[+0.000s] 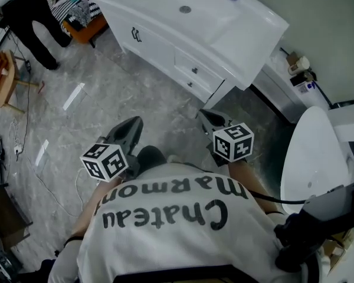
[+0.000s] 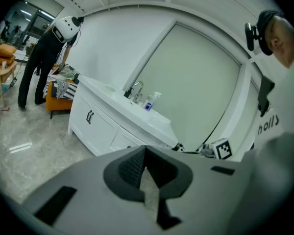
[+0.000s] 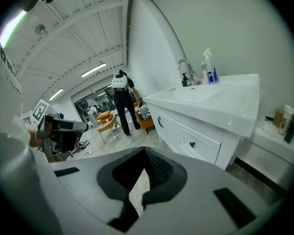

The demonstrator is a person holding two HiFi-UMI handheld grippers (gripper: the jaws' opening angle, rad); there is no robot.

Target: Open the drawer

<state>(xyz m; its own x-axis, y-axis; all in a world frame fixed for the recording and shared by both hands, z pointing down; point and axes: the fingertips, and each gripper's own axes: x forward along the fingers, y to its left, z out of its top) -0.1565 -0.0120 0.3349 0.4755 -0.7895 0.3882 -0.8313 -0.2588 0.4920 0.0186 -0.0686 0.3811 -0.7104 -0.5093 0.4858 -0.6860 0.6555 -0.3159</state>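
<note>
The drawer point(image 1: 196, 69) is seen shut in the front of a white vanity point(image 1: 165, 16), toward the end nearest the toilet point(image 1: 310, 158). Its front is marked by a small dark knob point(image 3: 192, 144), and a second knobbed front is seen directly below it. A cabinet door with a dark handle point(image 1: 135, 35) is set toward the vanity's other end. A faucet point(image 3: 185, 71) and a spray bottle point(image 3: 209, 67) are stood along the back edge of the vanity top.

The left gripper point(image 1: 134, 124) and the right gripper point(image 1: 205, 114) are held above the grey marbled floor point(image 1: 106, 93), well apart from the vanity front and pointed toward it. In the left gripper view the jaws are seen closed tip to tip, with nothing held between them. In the right gripper view the jaws are likewise seen brought together and empty, and the drawer is seen ahead of them and to the right, untouched.

A person in dark clothes point(image 1: 29, 22) is seen standing beyond the vanity's far end, beside an orange seat point(image 1: 85, 28).
</note>
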